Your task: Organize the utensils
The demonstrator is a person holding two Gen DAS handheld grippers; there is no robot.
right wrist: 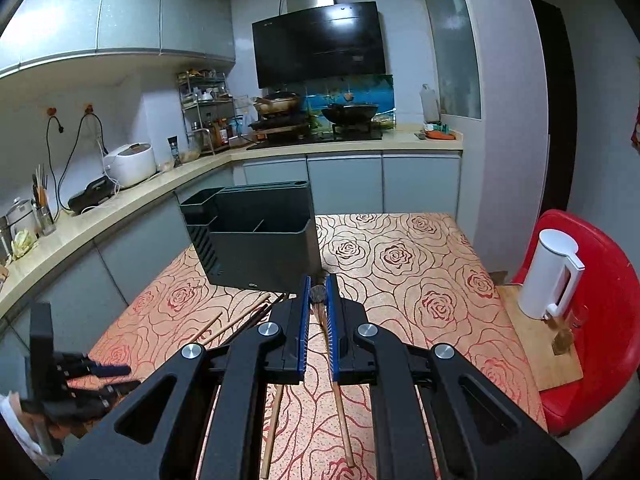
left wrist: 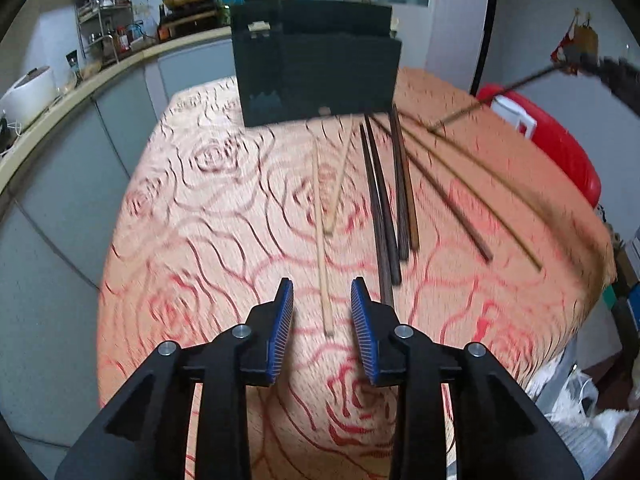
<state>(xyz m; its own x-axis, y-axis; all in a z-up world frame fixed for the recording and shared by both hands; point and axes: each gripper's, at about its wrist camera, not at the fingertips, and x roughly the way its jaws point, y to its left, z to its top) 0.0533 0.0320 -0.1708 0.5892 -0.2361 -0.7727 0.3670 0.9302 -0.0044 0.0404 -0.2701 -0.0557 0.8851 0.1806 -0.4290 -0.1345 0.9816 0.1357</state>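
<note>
My left gripper [left wrist: 322, 300] hangs over the rose-patterned tablecloth [left wrist: 208, 216] with its blue pads [left wrist: 282, 320] parted and nothing pressed between them; the near end of one pale chopstick [left wrist: 323, 264] lies on the cloth in the gap, touched by neither pad. My right gripper [right wrist: 319, 296] is clenched on a dark-tipped chopstick [right wrist: 319, 294], whose butt shows between the fingertips and whose shaft runs back under the jaws. In the left wrist view that same stick [left wrist: 492, 98] appears raised off the cloth, slanting up toward the blurred right gripper [left wrist: 616, 76] at the frame's edge.

I take the black utensil holder [right wrist: 256, 236] as my landmark. It stands upright on the cloth, ahead of both grippers, its open compartments showing no utensils in the right wrist view. The remaining chopsticks lie flat on the cloth on the near side of the holder, fanned out from its base: a second pale chopstick [left wrist: 340, 184] just beside the first, then a cluster of dark chopsticks [left wrist: 384, 208] touching one another, and two longer thin sticks [left wrist: 472, 196] spread furthest toward the red chair [right wrist: 596, 304]. That chair is off to the holder's right, beyond the table edge, with a white kettle [right wrist: 550, 276] on a wooden board [right wrist: 532, 344]. Behind the holder runs the kitchen counter [right wrist: 120, 204].
</note>
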